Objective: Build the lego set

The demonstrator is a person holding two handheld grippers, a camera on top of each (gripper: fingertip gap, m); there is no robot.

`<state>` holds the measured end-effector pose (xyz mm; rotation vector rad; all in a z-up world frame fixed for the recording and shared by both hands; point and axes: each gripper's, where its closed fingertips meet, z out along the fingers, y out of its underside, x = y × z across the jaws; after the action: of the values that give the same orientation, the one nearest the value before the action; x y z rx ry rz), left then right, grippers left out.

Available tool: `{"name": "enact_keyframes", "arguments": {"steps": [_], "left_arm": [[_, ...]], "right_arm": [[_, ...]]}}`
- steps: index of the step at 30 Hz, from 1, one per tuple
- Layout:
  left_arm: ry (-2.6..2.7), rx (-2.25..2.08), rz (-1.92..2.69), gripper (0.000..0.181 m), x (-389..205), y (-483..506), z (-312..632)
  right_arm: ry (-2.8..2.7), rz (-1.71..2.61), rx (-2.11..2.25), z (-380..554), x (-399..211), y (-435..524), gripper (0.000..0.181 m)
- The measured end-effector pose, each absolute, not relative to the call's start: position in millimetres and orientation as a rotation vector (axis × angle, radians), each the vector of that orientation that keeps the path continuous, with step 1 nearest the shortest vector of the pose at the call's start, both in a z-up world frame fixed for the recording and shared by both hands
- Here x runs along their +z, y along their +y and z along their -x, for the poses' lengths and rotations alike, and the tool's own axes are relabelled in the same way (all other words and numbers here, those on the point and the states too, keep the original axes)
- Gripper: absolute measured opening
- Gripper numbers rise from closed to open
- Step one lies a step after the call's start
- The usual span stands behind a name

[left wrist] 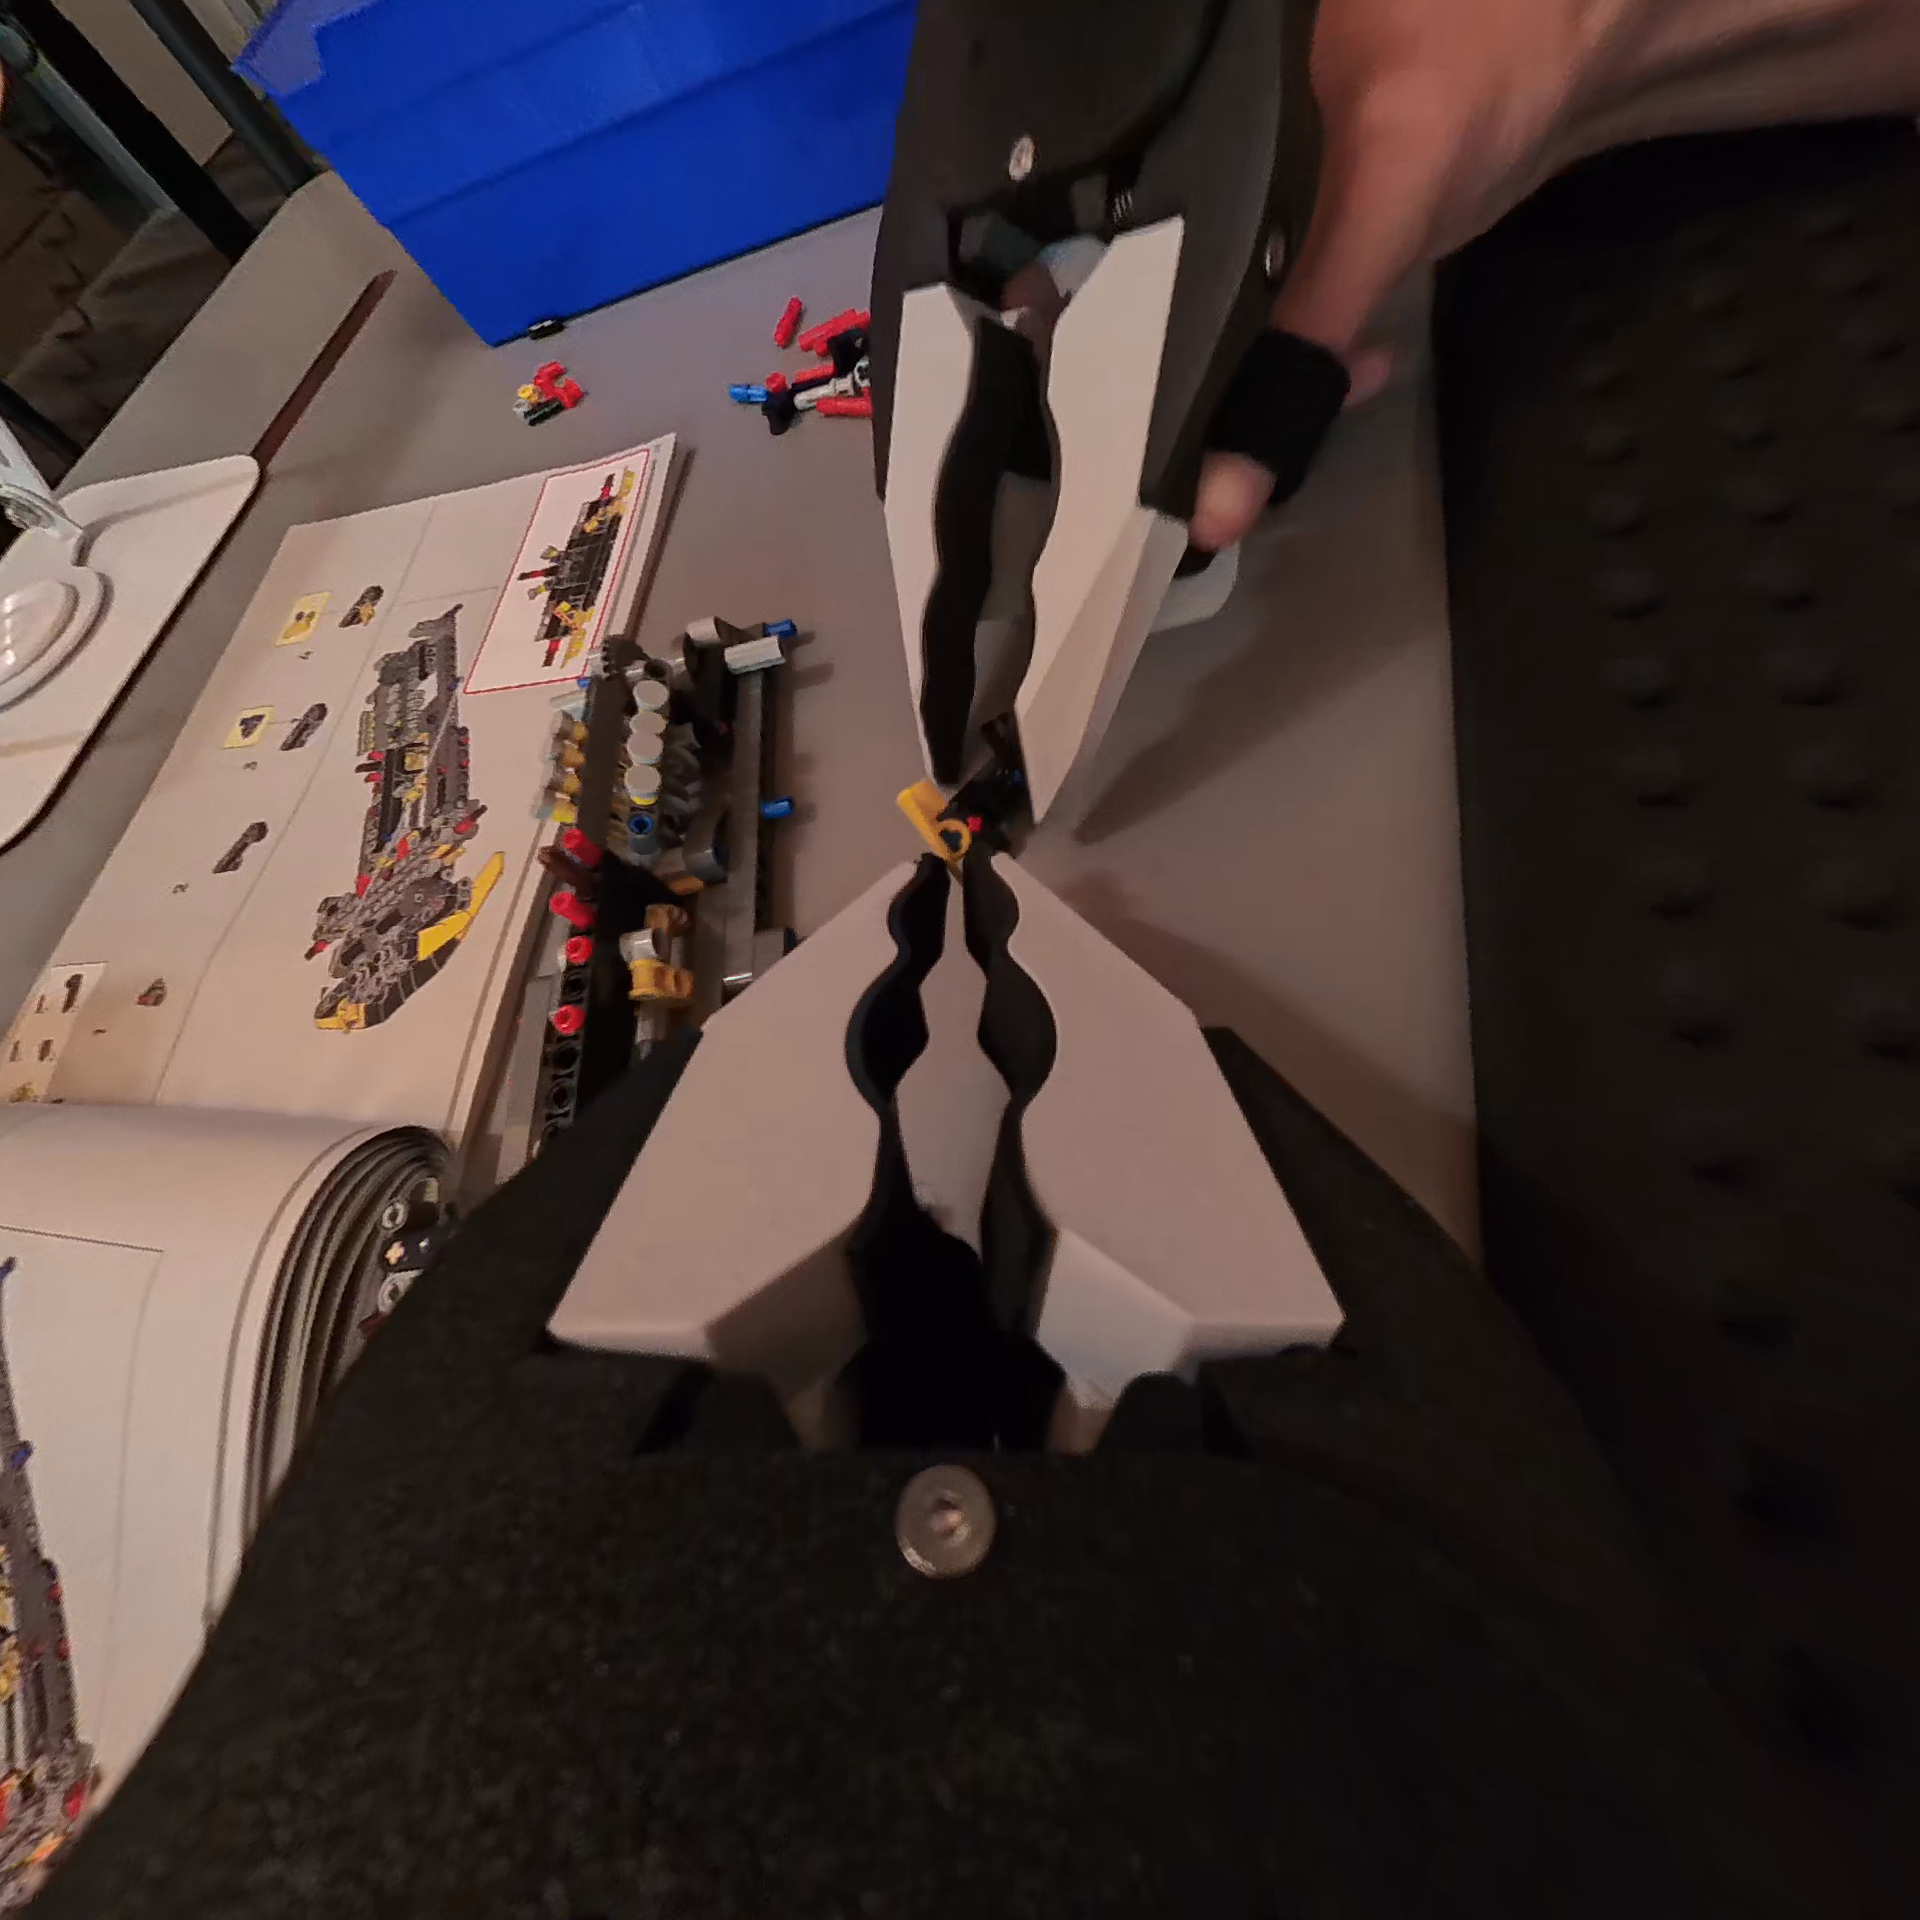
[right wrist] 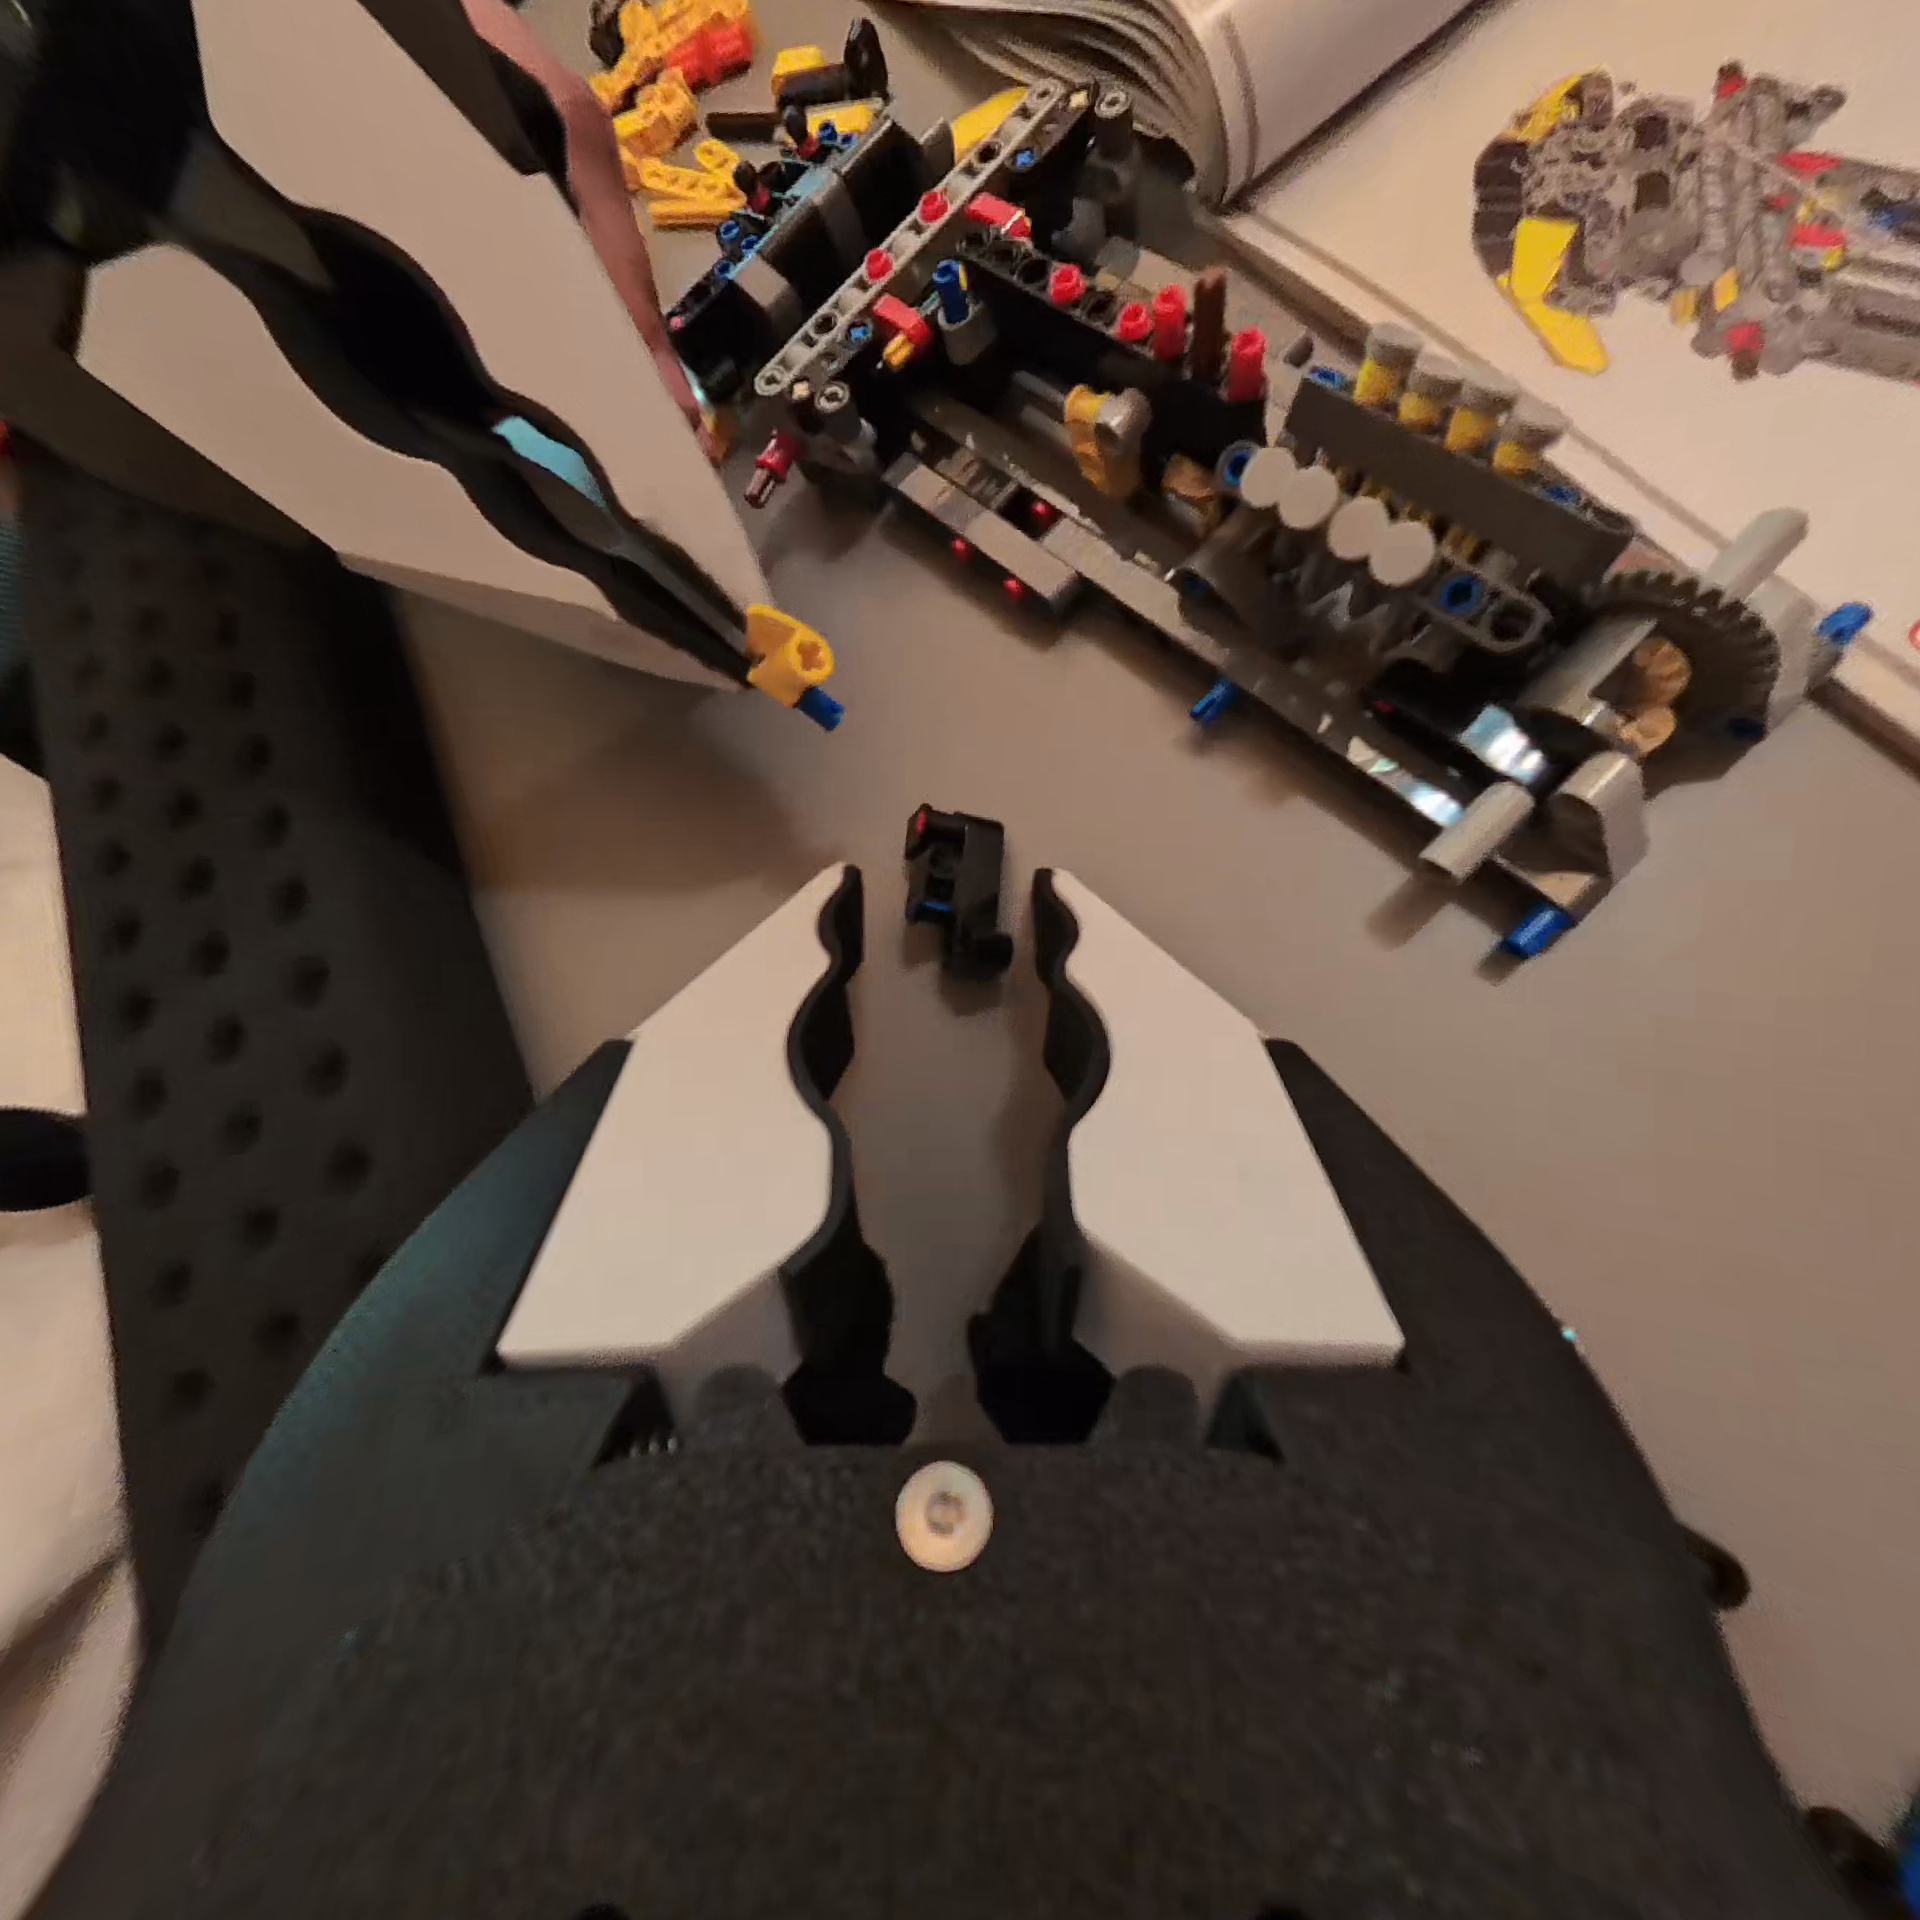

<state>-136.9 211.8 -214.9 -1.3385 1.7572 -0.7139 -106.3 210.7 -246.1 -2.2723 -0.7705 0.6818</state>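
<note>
The left gripper (left wrist: 943, 871) is clenched on a small yellow connector (right wrist: 787, 651) with a blue pin (right wrist: 821, 705) sticking out of its lower end; in the right wrist view the piece is pinched at the very tips of the two white fingers (right wrist: 665, 488), held clear of the table. The right gripper (right wrist: 948, 883) is released, its jaws spread apart over the grey table (right wrist: 1195, 1091). A small black piece (right wrist: 958, 891) with a red dot and a blue spot lies on the table between its fingertips (right wrist: 831, 914), touching neither so far as can be seen. In the left wrist view the two grippers meet tip to tip, with the yellow connector and the black piece close together between them.

Just beyond, the partly built lego model (right wrist: 1195, 457) lies on the table: a long grey and black frame with red pins, blue pins, a row of round light grey caps, yellow cylinders and a dark gear at one end. The open instruction booklet (left wrist: 343, 790) lies beside it, the model's edge close along the page. Loose yellow and red pieces (right wrist: 675, 114) are scattered past the model's far end, and in the left wrist view a small heap of red, blue and black pieces (left wrist: 816, 364) sits near a blue bin (left wrist: 603, 135). A black studded mat (left wrist: 1704, 727) runs along the table's side.
</note>
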Motion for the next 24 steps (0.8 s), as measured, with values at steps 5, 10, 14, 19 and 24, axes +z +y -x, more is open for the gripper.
{"name": "enact_keyframes", "arguments": {"steps": [5, 10, 14, 19, 24], "left_arm": [[1.707, -0.846, 1.428, 0.002, -210.6, 210.4, 136.1], [1.625, -0.983, 1.508, 0.002, -202.1, 211.9, 134.6], [1.626, -0.914, 1.524, 0.002, -206.4, 219.5, 136.5], [1.634, -0.880, 1.540, 0.002, -210.0, 224.3, 138.4], [1.668, -0.874, 1.547, 0.002, -215.5, 222.3, 139.0]], "right_arm": [[-0.868, 2.236, 0.457, 110.7, -248.4, 216.8, 0.016], [-1.036, 1.925, -0.018, 121.3, -220.0, 225.3, 0.016], [-1.163, 1.921, -0.211, 120.9, -237.9, 220.9, 0.016], [-1.179, 1.935, -0.211, 119.2, -244.0, 218.6, 0.016], [-1.056, 2.057, 0.098, 124.5, -247.4, 211.3, 0.017]]}}
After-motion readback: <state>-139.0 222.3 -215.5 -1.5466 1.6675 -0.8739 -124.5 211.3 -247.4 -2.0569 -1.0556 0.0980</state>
